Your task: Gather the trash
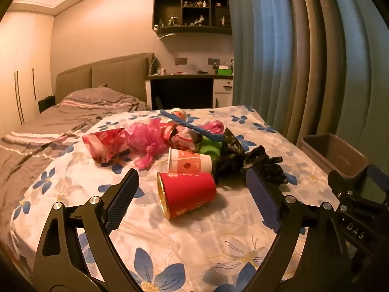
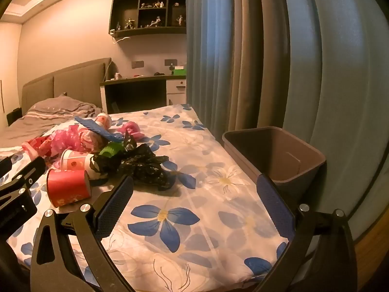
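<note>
A pile of trash lies on the flowered sheet [image 1: 170, 238]. A red paper cup [image 1: 188, 193] lies on its side nearest my left gripper [image 1: 192, 194], which is open with the cup between its fingers, not touching. Behind it lie a white-and-orange cup [image 1: 189, 161], a crumpled black bag [image 1: 243, 160], pink plastic [image 1: 145, 141], red wrapping [image 1: 102, 143], a green wrapper [image 1: 210, 147] and a blue strip [image 1: 189, 123]. My right gripper [image 2: 194, 194] is open and empty over the sheet, right of the black bag [image 2: 143, 165] and the red cup [image 2: 68, 189].
A grey bin [image 2: 279, 155] stands off the bed's right edge, also in the left wrist view [image 1: 335, 155]. Blue-grey curtains [image 2: 267, 60] hang behind it. A grey duvet [image 1: 48, 121], headboard, desk [image 1: 189, 90] and wall shelf lie beyond. The right gripper's body shows in the left wrist view [image 1: 357, 209].
</note>
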`<action>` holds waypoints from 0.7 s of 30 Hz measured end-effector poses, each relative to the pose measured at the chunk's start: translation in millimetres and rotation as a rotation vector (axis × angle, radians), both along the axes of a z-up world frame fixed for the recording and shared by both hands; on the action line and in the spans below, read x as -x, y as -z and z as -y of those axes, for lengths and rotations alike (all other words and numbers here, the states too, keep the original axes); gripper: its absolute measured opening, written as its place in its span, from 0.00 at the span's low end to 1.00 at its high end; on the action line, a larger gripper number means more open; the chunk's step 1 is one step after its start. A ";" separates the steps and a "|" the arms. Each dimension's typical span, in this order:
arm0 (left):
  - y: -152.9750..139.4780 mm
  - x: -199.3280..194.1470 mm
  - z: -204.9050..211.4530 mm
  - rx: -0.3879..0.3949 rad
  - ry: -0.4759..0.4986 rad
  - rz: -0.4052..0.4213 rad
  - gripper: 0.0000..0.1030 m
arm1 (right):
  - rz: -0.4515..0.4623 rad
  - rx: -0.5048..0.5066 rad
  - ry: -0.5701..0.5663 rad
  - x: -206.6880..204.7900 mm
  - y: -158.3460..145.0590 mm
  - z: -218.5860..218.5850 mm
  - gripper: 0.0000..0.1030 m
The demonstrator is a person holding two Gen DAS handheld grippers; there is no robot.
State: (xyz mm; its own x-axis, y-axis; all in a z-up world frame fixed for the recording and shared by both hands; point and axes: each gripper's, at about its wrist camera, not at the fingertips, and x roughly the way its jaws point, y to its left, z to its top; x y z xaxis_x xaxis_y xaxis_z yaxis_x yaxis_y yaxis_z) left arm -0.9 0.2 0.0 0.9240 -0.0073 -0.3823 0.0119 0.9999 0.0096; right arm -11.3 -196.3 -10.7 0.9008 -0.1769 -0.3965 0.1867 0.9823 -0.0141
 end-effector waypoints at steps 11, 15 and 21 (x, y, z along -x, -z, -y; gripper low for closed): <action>0.3 -0.9 -1.2 0.008 -0.008 -0.010 0.87 | 0.001 -0.005 0.000 0.9 1.2 0.4 0.95; 0.3 -1.2 -1.1 0.008 -0.008 -0.010 0.87 | 0.005 -0.004 0.001 -0.5 -1.3 0.4 0.95; -0.8 -3.0 -0.4 0.008 -0.010 -0.007 0.87 | 0.009 -0.007 0.000 1.1 -1.7 1.1 0.95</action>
State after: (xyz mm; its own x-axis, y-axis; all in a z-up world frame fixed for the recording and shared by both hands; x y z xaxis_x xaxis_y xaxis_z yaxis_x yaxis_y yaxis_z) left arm 2.1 0.6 0.8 0.9214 -0.0010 -0.3887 0.0019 1.0000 0.0020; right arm -12.4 -197.4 -8.9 0.9043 -0.1744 -0.3896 0.1869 0.9824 -0.0058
